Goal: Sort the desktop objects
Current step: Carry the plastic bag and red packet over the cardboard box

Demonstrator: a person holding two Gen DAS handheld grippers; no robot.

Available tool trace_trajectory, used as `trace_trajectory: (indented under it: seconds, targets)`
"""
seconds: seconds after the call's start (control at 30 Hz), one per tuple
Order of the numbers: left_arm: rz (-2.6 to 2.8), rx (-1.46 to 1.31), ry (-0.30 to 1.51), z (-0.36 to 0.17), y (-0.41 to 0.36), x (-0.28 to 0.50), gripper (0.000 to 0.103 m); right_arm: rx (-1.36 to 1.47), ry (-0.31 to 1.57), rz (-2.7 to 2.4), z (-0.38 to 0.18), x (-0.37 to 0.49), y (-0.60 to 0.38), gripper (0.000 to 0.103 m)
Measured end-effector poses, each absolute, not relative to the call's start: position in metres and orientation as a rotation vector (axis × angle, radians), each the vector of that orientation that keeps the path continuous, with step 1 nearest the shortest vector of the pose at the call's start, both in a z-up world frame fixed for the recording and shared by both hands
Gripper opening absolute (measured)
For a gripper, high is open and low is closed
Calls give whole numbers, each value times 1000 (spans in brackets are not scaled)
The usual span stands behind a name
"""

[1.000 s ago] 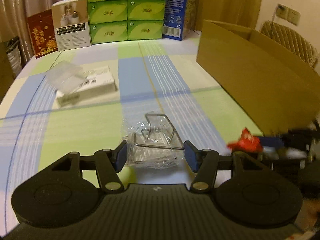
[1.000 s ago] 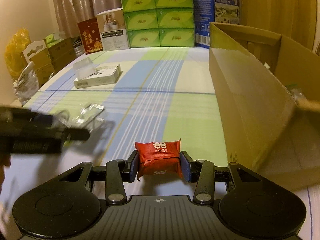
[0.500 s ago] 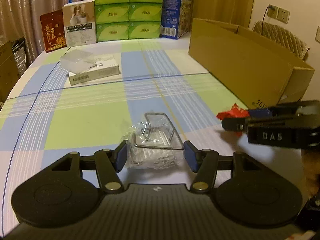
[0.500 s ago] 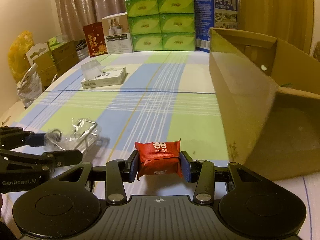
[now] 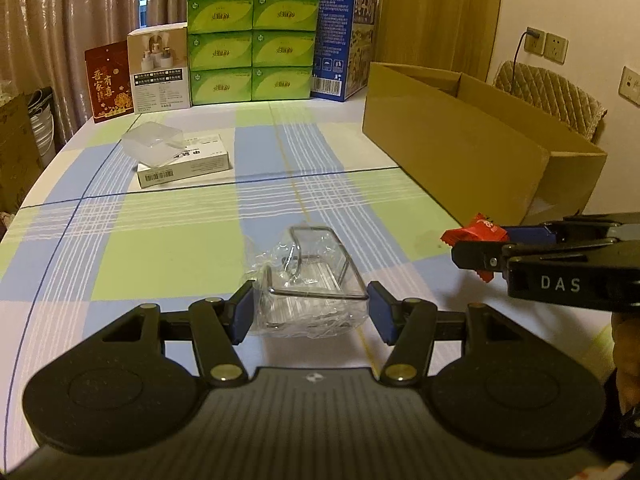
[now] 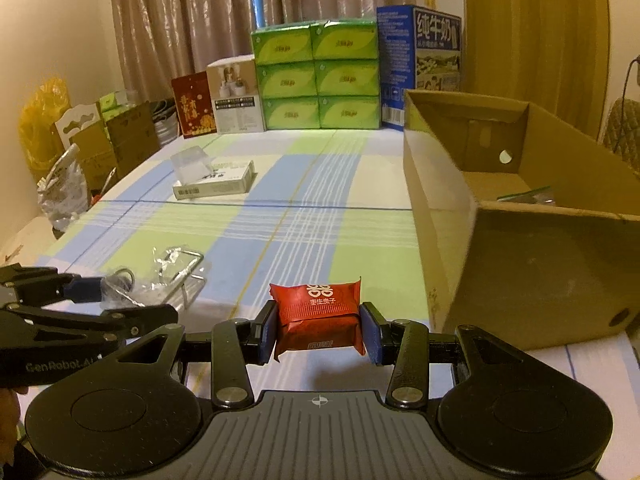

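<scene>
Blue pads, L: left gripper [image 5: 310,312] pinches a clear plastic-wrapped wire rack [image 5: 310,284], one pad on each side, pkg held above the tablecloth [image 5: 168,248].
Blue pads, R: right gripper [image 6: 319,330] clamps a red snack packet [image 6: 318,316] from both sides (white characters on the wrapper readable only in the R wrist view).
L view only: packet seen edge-on at far right, sticking out of the other gripper's tips; wall sockets [image 5: 546,42] and a quilted chair back [image 5: 548,96] behind the cardboard box [image 5: 452,152].
R view only: inside of the box is open to sight, w/ a greenish bag [image 6: 528,195] lying at its bottom near the right wall; box stands just right of the packet, apart from it. Left gripper comes in from the left edge w/ the rack in its tips.
Both views: white flat carton [image 6: 216,184] w/ a clear lid [image 6: 190,166] resting on it, mid-table left; green tissue packs [image 6: 316,76] stacked at the far end, blue milk carton [image 6: 420,64] beside them.
Floor side, R view: yellow bag [image 6: 40,128] and brown boxes [image 6: 120,140] off the table's left edge.
</scene>
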State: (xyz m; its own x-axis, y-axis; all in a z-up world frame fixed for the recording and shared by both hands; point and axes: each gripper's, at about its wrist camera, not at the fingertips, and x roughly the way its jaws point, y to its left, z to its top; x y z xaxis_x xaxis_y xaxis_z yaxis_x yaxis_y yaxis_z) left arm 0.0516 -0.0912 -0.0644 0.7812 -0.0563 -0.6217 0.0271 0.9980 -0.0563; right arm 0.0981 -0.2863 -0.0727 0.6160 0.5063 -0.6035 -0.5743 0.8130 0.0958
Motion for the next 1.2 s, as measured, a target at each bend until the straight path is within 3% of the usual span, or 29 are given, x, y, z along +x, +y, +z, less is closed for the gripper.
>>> trace_trajectory:
  seconds: [0.63,1.2]
  targets:
    - [-54,-81,582,-14,-130,19,54,-65,618,548,-31,69,-333,41]
    - [-118,-68,539,36,-172,41,54,-7,536,458,22,90,-386,41]
